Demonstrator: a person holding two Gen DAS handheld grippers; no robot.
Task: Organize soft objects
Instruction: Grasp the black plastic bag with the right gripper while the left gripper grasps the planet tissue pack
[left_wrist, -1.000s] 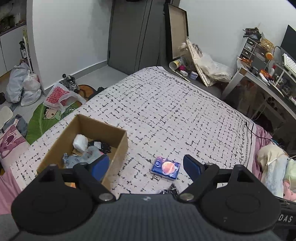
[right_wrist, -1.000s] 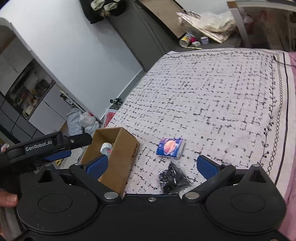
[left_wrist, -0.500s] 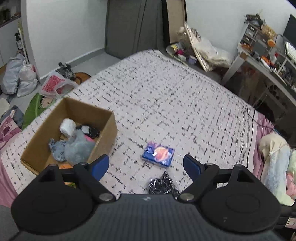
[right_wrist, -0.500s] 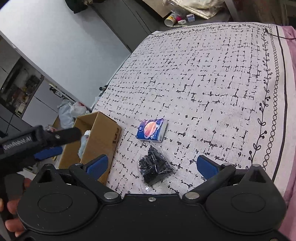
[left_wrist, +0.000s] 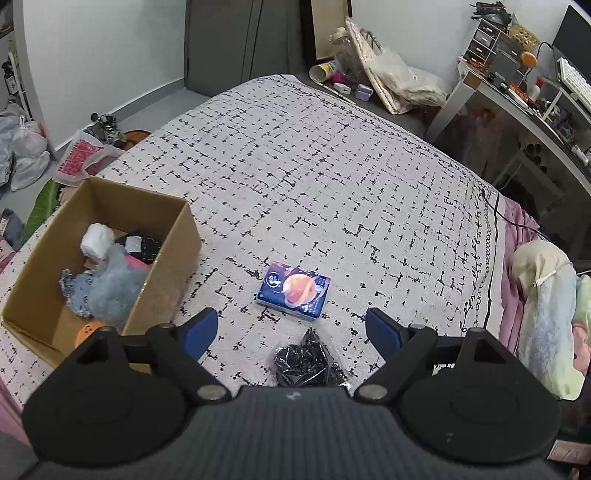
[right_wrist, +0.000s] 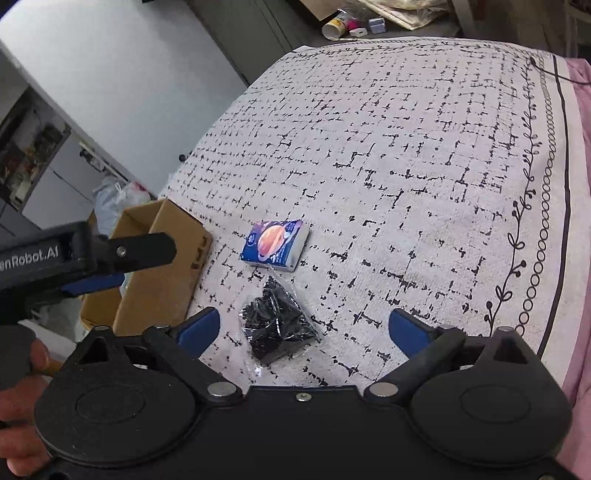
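Observation:
A blue tissue pack with an orange planet print (left_wrist: 294, 290) (right_wrist: 275, 244) lies on the patterned bedspread. A clear bag of black items (left_wrist: 308, 363) (right_wrist: 277, 325) lies just in front of it. An open cardboard box (left_wrist: 168, 258) (right_wrist: 162, 273) stands to the left and holds a grey plush, a white roll and dark cloth. My left gripper (left_wrist: 291, 330) is open and empty, above the black bag. My right gripper (right_wrist: 304, 328) is open and empty, with the black bag between its fingers and slightly ahead. The left gripper (right_wrist: 92, 266) shows at the left of the right wrist view.
The bed edge with pink sheet and bundled bedding (left_wrist: 546, 295) lies to the right. A desk with clutter (left_wrist: 517, 92) stands at the far right. Bags (left_wrist: 81, 158) lie on the floor left of the bed.
Both grippers have moved toward the tissue pack and black bag, which now sit nearer and more central. The box interior shows more fully in the left wrist view. Both grippers stay open.

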